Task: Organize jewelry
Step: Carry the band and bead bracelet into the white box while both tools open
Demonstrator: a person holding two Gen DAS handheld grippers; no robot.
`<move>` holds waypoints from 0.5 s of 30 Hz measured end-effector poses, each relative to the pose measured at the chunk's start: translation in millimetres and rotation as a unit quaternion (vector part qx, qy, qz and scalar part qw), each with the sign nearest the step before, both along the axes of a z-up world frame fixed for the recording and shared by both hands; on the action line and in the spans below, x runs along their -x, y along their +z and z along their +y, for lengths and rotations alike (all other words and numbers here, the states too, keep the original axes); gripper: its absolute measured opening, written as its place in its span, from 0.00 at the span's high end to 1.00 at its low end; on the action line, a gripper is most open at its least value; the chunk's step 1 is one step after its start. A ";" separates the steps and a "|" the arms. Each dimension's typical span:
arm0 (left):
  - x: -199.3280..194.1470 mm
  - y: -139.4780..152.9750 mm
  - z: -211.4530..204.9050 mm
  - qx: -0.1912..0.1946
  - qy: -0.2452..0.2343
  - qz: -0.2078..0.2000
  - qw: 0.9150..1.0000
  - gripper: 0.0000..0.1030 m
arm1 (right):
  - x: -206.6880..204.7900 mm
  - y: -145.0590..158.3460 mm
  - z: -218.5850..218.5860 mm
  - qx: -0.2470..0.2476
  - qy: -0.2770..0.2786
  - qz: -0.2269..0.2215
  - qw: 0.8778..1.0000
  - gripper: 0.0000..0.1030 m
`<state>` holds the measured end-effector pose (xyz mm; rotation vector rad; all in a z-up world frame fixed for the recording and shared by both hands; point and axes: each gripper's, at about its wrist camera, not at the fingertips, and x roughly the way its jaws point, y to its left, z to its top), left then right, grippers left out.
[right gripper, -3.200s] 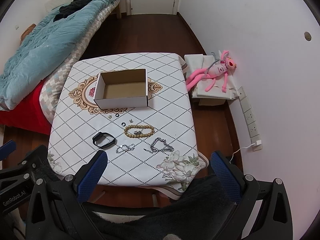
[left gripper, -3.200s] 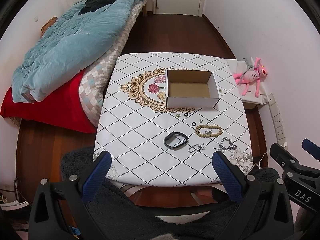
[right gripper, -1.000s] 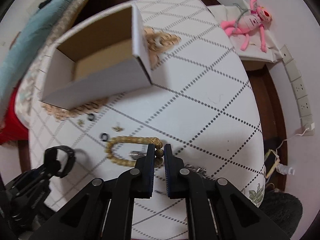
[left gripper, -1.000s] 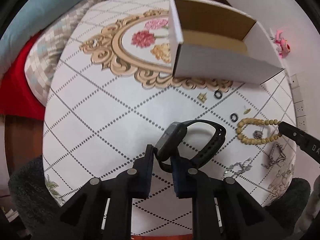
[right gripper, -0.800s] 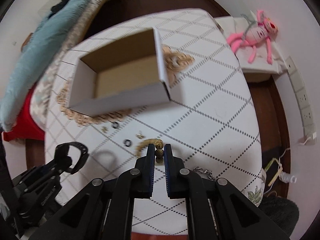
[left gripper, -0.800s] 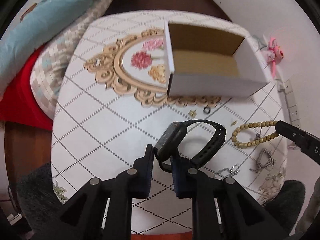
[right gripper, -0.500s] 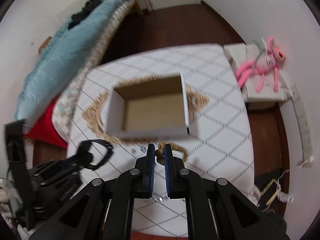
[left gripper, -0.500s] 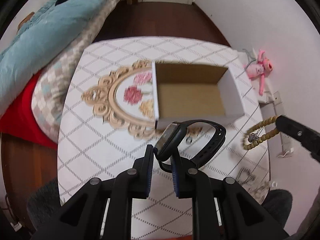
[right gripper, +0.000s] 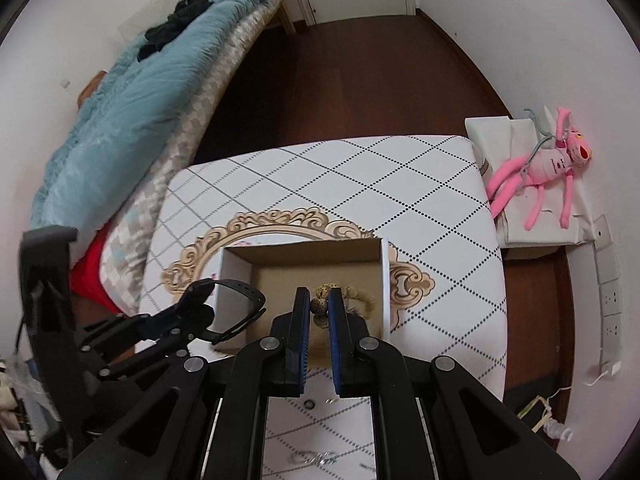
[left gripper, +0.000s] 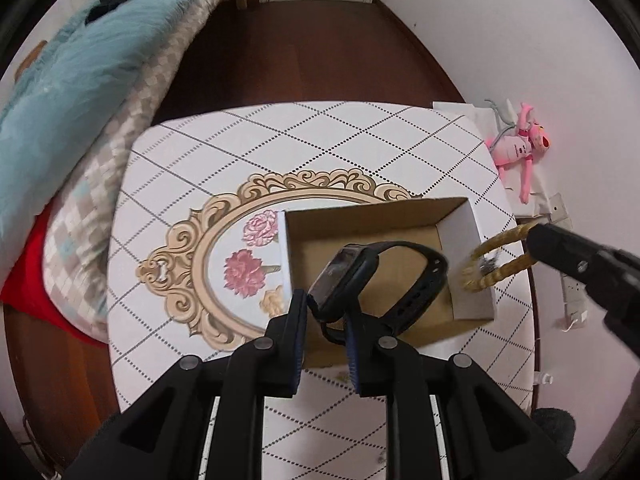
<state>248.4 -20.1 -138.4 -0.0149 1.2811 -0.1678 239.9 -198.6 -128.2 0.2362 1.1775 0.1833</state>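
My left gripper [left gripper: 326, 308] hangs over the near left part of the open cardboard box [left gripper: 460, 220] with a black smartwatch [left gripper: 344, 276] between its pads; its jaws are opening, and the pads still touch the watch body. The strap loops out to the right above the box floor. My right gripper [right gripper: 319, 304] is shut on a bead of the tan wooden bracelet [right gripper: 320, 292], which dangles over the box [right gripper: 385, 280] interior. In the left wrist view the bracelet [left gripper: 502, 272] hangs at the box's right wall.
The box stands on a white diamond-patterned table [left gripper: 240, 152] with a gold floral medallion. Small rings [right gripper: 309, 404] and a silver chain [right gripper: 312, 458] lie near the front edge. A bed with a blue quilt [left gripper: 80, 80] is left, a pink plush toy [right gripper: 548, 168] right.
Both grippers lifted their pieces off the table and carried them forward and up until they hang over the box. The left jaws stand a little wider on the watch.
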 end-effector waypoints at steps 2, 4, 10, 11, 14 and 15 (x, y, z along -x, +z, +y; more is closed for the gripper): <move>-8.8 -3.1 2.7 0.012 0.006 0.008 1.000 0.66 | -10.1 -9.9 1.0 -0.003 0.009 0.016 1.000 0.90; -15.2 -2.3 6.1 0.011 0.015 0.006 1.000 0.20 | -18.8 -23.7 -1.3 -0.008 0.009 0.043 0.999 0.89; -13.7 4.6 22.1 -0.007 0.041 -0.023 0.999 0.05 | -11.0 -44.3 -14.1 0.005 -0.011 0.057 0.998 0.34; -11.0 5.3 23.4 -0.015 0.046 -0.034 0.998 0.02 | -8.7 -45.6 -13.8 0.021 -0.012 0.054 0.998 0.32; 0.9 4.5 25.3 -0.035 0.053 -0.062 0.996 0.01 | -1.4 -51.6 -9.4 0.077 -0.010 0.044 0.996 0.10; 2.8 3.0 26.0 -0.042 0.054 -0.065 0.996 0.00 | 0.9 -54.1 -7.6 0.094 -0.009 0.041 0.995 0.04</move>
